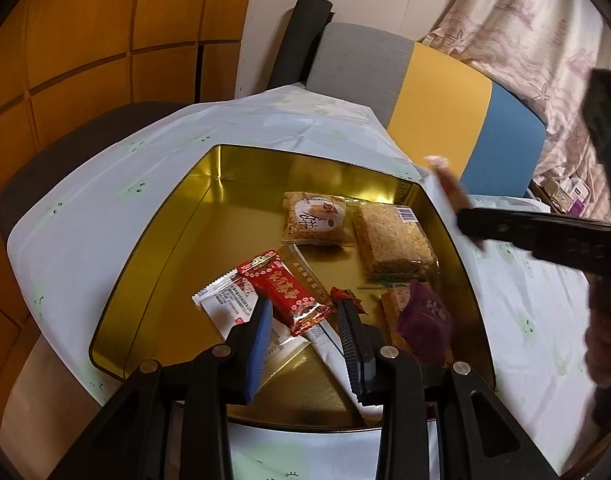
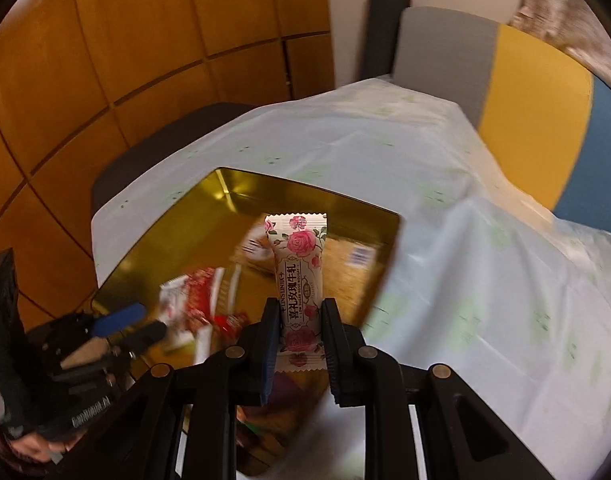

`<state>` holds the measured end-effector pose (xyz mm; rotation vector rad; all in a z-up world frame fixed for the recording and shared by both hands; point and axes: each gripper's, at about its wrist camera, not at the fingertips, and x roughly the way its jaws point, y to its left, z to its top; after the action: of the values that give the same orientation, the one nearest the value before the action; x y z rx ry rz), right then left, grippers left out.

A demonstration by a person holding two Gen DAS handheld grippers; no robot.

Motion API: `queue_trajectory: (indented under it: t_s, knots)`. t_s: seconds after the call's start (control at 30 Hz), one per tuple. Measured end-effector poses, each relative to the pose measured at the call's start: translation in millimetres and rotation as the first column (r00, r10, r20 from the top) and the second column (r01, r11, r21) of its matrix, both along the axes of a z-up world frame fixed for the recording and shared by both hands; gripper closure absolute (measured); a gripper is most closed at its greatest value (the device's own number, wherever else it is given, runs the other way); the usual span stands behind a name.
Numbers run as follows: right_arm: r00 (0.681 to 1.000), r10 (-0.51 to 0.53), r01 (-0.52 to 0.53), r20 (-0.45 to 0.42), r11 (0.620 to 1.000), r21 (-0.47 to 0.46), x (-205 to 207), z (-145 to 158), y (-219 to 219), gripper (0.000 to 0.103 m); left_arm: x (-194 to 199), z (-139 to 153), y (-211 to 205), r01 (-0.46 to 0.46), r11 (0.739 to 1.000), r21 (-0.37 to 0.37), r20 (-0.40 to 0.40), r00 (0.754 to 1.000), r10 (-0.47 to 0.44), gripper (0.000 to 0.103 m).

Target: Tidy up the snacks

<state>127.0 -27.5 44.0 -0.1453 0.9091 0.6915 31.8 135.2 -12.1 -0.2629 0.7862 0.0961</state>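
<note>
A gold tin (image 1: 209, 240) sits on the white-clothed table and holds several snacks. My left gripper (image 1: 304, 308) hangs low over it, fingers slightly apart, astride a red foil packet (image 1: 285, 292) that lies across a white packet (image 1: 221, 300); no pad visibly presses on it. Deeper in the tin lie a round cake packet (image 1: 315, 216), a crispy bar packet (image 1: 393, 240) and a purple packet (image 1: 425, 316). My right gripper (image 2: 299, 312) is shut on a rose-printed nougat packet (image 2: 297, 256), held upright above the tin (image 2: 233, 188). From the left wrist it appears blurred at the right (image 1: 461, 216).
The tablecloth (image 2: 445, 220) drapes over the table's edges. A grey, yellow and blue chair (image 1: 437, 96) stands behind the table, a dark seat (image 1: 65, 160) to the left, orange wall panels (image 1: 85, 40) beyond. A floral bed cover (image 1: 545, 40) lies at the right.
</note>
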Motion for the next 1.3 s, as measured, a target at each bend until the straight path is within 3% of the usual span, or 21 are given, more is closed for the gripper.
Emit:
queue_trajectory:
  t_s: [0.33, 0.7, 1.03, 1.1, 1.3]
  knots:
    - [0.992, 0.056, -0.065, -0.115, 0.995, -0.081, 9.2, -51.5, 62.6, 0.080, 0.5, -1.1, 8.4, -0.031, 1.000, -0.006, -0.002, 1.000, 0.030, 0.069]
    - [0.990, 0.039, -0.050, -0.139, 0.996, -0.079, 2.4, -68.6, 57.4, 0.080, 0.8, -2.3, 12.8, -0.055, 0.998, 0.012, -0.002, 0.998, 0.055, 0.067]
    - [0.998, -0.054, 0.053, -0.035, 0.998, -0.025, -11.3, -41.5, 36.7, 0.080, -1.9, 2.3, 11.6, -0.094, 0.993, 0.076, 0.012, 0.996, 0.094, 0.050]
    - [0.996, -0.091, 0.091, 0.005, 0.996, -0.020, -19.5, -34.1, 29.4, 0.075, -3.6, 4.7, 10.5, -0.094, 0.992, 0.084, 0.022, 0.995, 0.093, 0.047]
    - [0.973, -0.218, 0.217, 0.074, 0.976, 0.018, -46.2, -20.4, 3.3, 0.072, -10.7, 14.4, 4.5, -0.101, 0.988, 0.116, 0.057, 0.994, 0.095, 0.046]
